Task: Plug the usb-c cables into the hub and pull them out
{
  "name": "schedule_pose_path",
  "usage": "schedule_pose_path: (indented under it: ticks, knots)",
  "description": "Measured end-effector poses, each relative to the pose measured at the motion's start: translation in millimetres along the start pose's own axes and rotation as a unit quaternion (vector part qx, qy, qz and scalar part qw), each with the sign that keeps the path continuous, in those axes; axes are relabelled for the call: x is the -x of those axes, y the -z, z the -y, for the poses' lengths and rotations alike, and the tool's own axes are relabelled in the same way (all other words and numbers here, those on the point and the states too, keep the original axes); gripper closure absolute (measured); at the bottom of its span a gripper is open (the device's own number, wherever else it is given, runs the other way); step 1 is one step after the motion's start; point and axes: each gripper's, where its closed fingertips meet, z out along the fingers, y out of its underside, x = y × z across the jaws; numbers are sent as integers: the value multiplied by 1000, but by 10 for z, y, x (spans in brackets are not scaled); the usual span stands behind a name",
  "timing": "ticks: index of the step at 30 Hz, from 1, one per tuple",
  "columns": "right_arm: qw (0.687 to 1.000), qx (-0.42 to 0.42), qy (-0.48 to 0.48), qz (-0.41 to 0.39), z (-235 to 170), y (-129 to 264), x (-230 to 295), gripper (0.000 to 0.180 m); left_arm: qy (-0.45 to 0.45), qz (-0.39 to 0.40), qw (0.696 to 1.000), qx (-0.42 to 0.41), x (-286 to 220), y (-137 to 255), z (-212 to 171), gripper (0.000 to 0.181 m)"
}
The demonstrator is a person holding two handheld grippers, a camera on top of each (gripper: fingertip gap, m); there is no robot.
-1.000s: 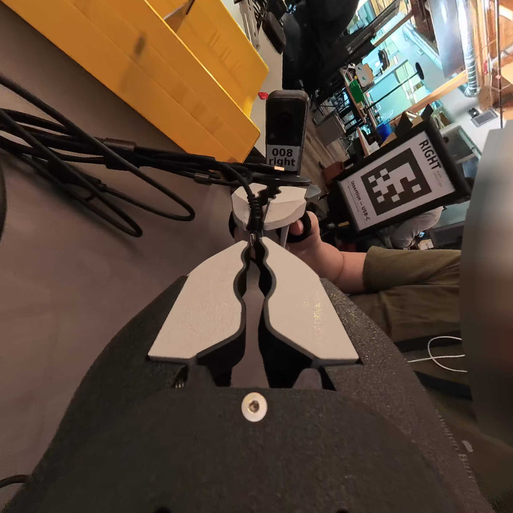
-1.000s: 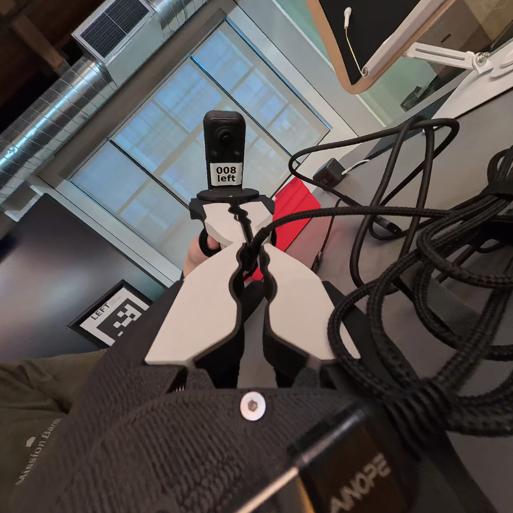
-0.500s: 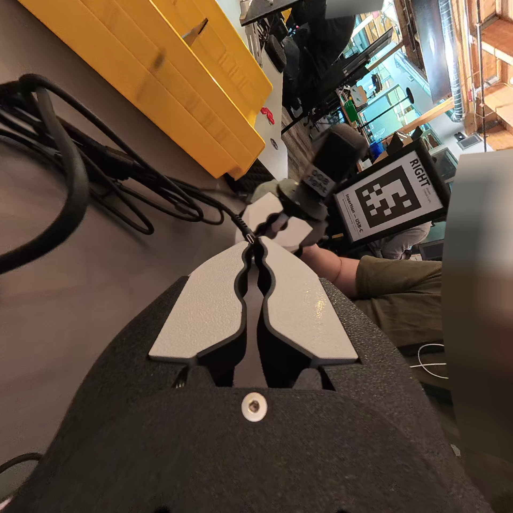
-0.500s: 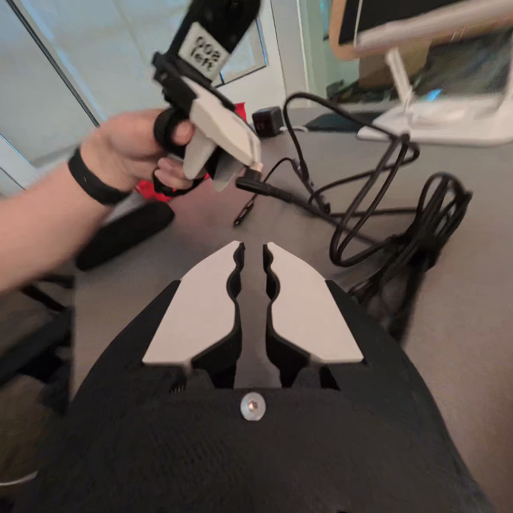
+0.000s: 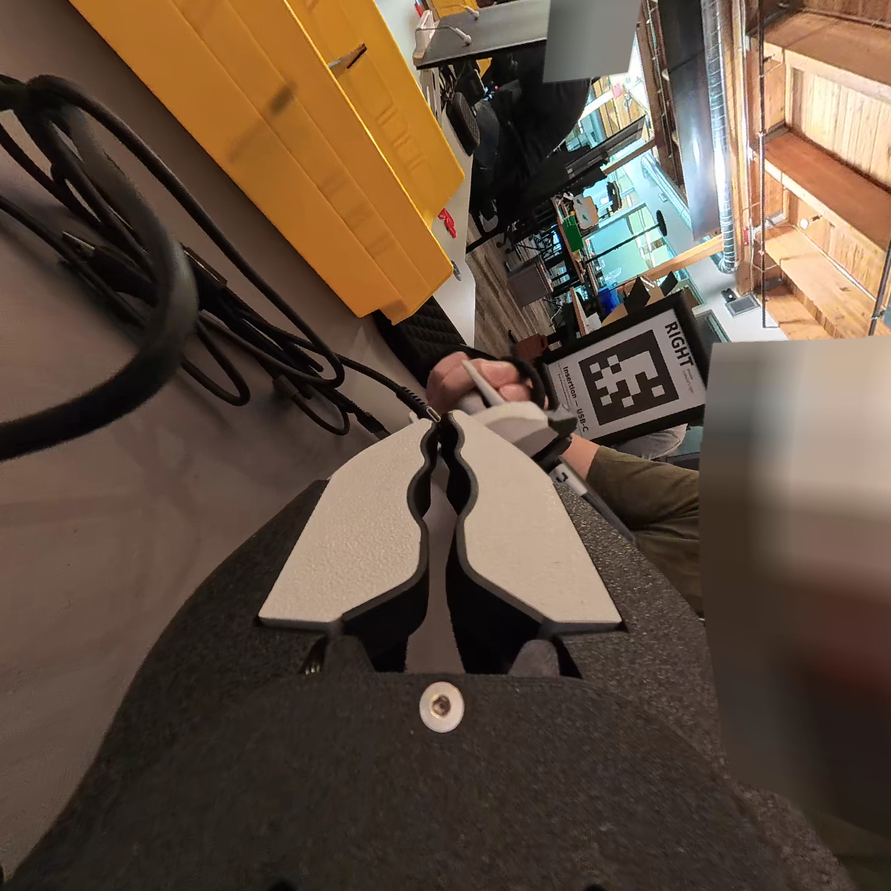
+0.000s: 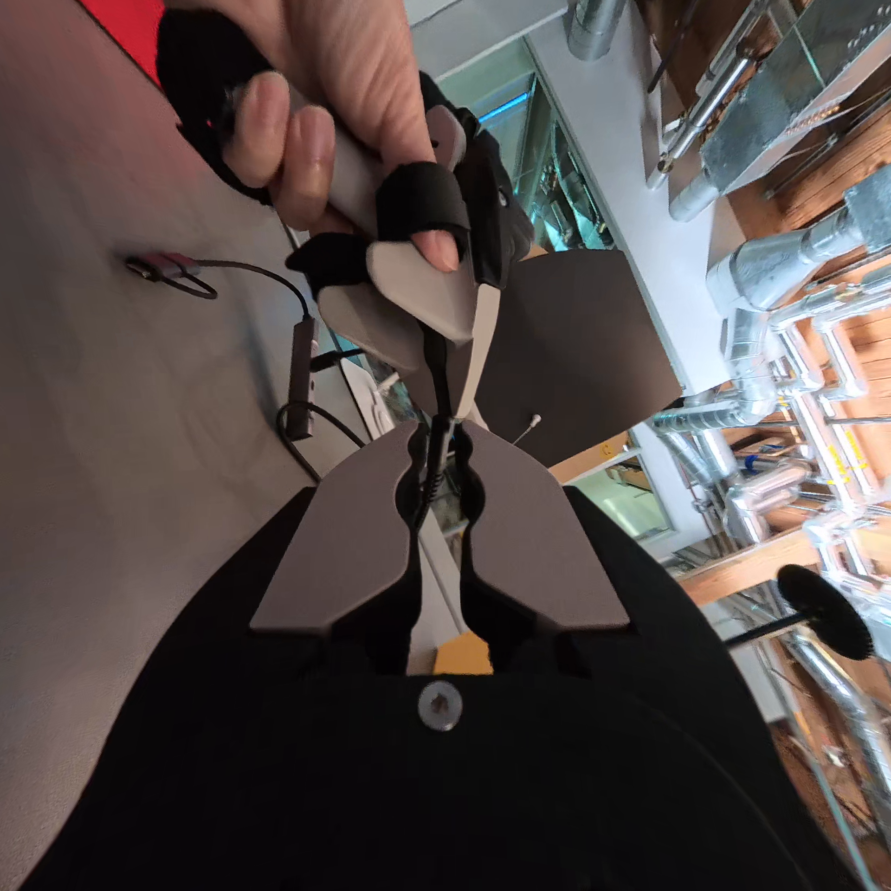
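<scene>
Nearest to me, my left claw [image 5: 442,419] is pressed together on the usb-c plug [image 5: 432,414]. Its metal end looks out from the tips at 12 o'clock, free in the air and not in any port. I hold it by the body so that the metal end is free for insertion. My right claw [image 6: 438,429] meets it tip to tip. It is a little spread, and the black cable [image 6: 432,470] behind the plug runs down between its fingers. As far as I can judge it only surrounds the cable and does not pinch it. I think the reason is a re-grip, to turn or steady the plug before I bring it to the port. In the right wrist view the hub [image 6: 300,357], a slim dark bar, lies farther off on the grey tabletop [image 6: 120,385] at 10 o'clock, well apart from the plug. One other cable seems already to sit in its side. In the left wrist view the loose cable bundle [image 5: 144,270] lies at 10 o'clock, and beyond it a yellow bin [image 5: 313,144] at 11 o'clock.
</scene>
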Motion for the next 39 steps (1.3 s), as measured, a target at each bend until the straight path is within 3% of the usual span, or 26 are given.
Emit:
schedule_pose_path:
  ticks: [5, 26, 31, 33, 35, 39]
  knots:
    - [999, 34, 15, -8, -104, -71, 6, 167, 4, -8, 1000, -2, -8, -6, 0, 181]
    - [999, 31, 6, -9, -111, -78, -3, 170, 11, -15, 1000, -19, 4, -23, 13, 181]
    - [999, 29, -23, 6, -130, -42, -29, 170, -29, 0, 999, -39, -185, 234, 107, 179]
    - [999, 31, -33, 5, -162, -27, -57, 171, -83, 38, 994, -55, -329, 475, 135, 176]
    - [999, 29, -41, 3, -181, -18, -91, 171, -147, 138, 977, -71, -304, 764, 141, 171]
    - [998, 26, -51, 1, -182, -19, -120, 171, -251, 367, 892, -81, 133, 1397, 91, 160]
